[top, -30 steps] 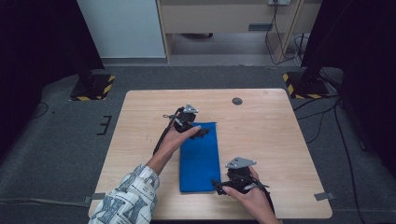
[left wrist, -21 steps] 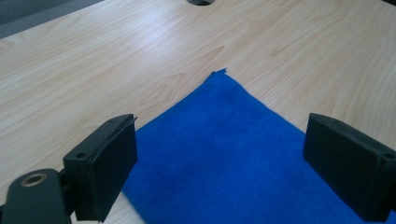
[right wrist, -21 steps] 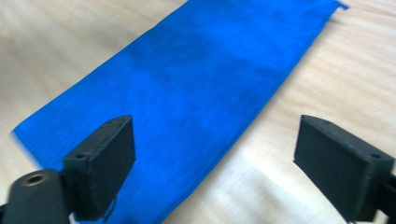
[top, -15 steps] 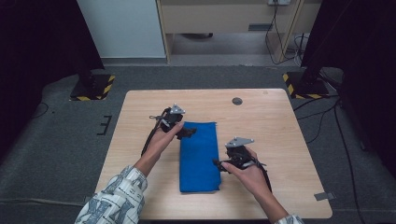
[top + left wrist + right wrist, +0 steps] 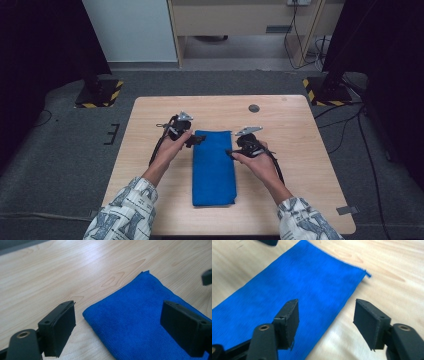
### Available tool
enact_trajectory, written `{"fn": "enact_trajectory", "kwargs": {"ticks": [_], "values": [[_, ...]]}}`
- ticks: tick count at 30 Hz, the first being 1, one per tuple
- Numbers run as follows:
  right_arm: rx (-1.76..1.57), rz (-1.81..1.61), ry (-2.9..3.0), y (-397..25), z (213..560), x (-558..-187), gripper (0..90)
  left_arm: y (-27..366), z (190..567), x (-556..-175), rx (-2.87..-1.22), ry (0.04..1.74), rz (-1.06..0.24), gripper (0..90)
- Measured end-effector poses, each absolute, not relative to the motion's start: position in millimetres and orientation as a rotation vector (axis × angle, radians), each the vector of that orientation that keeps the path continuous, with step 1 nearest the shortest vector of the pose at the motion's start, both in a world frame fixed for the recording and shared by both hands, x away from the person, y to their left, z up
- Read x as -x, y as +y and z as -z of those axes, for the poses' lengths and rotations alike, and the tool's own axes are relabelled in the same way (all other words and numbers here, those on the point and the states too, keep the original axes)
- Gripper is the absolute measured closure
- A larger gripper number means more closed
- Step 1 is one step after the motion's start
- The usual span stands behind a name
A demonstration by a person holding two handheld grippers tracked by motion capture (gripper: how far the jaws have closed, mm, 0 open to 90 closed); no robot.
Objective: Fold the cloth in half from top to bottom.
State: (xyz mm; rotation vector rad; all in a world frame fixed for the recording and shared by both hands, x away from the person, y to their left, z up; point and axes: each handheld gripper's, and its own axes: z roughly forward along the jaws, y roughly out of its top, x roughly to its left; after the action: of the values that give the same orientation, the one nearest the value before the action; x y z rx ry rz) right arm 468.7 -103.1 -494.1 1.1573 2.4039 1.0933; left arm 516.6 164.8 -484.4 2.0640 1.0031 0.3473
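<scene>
We are holding the left gripper [image 5: 199, 140] and right gripper [image 5: 230, 151], jaws spread and empty, at either long edge of the folded blue cloth [image 5: 214, 167] lying mid-table [image 5: 300, 150] (a shallow pinch risks lifting only the top layer, unfolding it)

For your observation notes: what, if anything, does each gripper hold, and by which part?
Nothing is held. The left gripper and right gripper are open over the blue cloth.
</scene>
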Motion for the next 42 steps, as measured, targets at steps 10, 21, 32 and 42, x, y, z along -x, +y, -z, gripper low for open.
{"fn": "enact_trajectory", "kwargs": {"ticks": [10,21,32,42], "values": [[-1.191,-1.103,2.367,-97.3,497.8,-508.3,52.4,175.0,496.6,-525.5,-2.065,1.053,-0.334,15.4],[-1.232,-1.086,2.353,-95.4,501.2,-537.7,63.6,168.6,511.6,-532.9,-2.067,1.085,-0.346,26.2],[-1.318,-1.037,2.342,-87.9,520.3,-557.8,56.2,175.7,521.6,-541.5,-2.068,1.121,-0.371,34.6],[-1.289,-0.993,2.375,-71.9,526.0,-559.4,56.7,177.4,528.9,-544.0,-2.089,1.125,-0.382,42.0]]}}
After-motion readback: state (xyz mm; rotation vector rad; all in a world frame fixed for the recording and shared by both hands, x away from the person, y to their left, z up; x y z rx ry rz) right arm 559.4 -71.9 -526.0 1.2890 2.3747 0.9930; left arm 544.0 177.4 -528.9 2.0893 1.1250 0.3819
